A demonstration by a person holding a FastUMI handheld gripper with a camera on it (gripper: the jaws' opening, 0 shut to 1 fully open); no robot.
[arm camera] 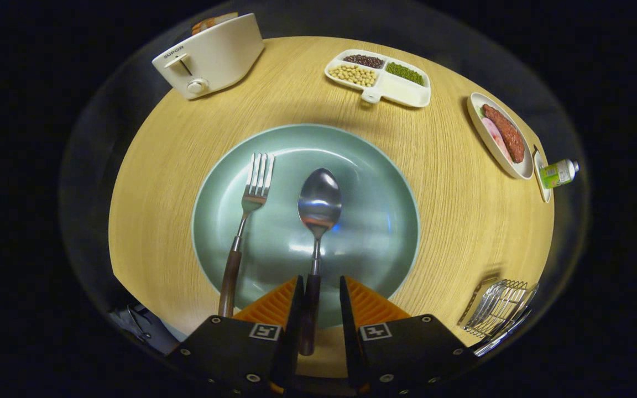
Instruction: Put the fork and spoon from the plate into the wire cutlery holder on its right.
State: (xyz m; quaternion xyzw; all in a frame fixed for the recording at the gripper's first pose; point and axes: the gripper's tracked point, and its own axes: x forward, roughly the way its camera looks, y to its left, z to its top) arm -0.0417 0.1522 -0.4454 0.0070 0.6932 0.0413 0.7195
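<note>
Gripper [320,287] nearest, fingers partly open w/ a narrow gap. Spoon [318,204] handle lies in that gap, close against the left finger; clear space to the right finger, so not clamped on both sides. Whether the left finger actually touches the handle: can't tell. Handle's near end runs down betw. the finger bases, partly hidden there.

Fork [241,237] just left of the spoon, roughly parallel, tines at 12 o'clock, dark handle end toward 6, its tip cut off behind the left finger's base. Both utensils lie on the plate [385,221], pale green, round; its near rim is hidden behind the fingers.

Plate sits on a round wooden table [451,210]. Wire cutlery holder [498,312] at approx. 4 o'clock from the plate, near the table edge, lying low & distorted by the lens; inside hard to read.

Farther out: at 2 o'clock a white dish w/ sausage [501,135], small green bottle [559,173] beside it, half off the table edge. At 12–1 o'clock a divided tray [379,77] w/ beans in 3 compartments. At 11 o'clock a white toaster [210,55]; smth. orange pokes out of its top, unclear what.
</note>
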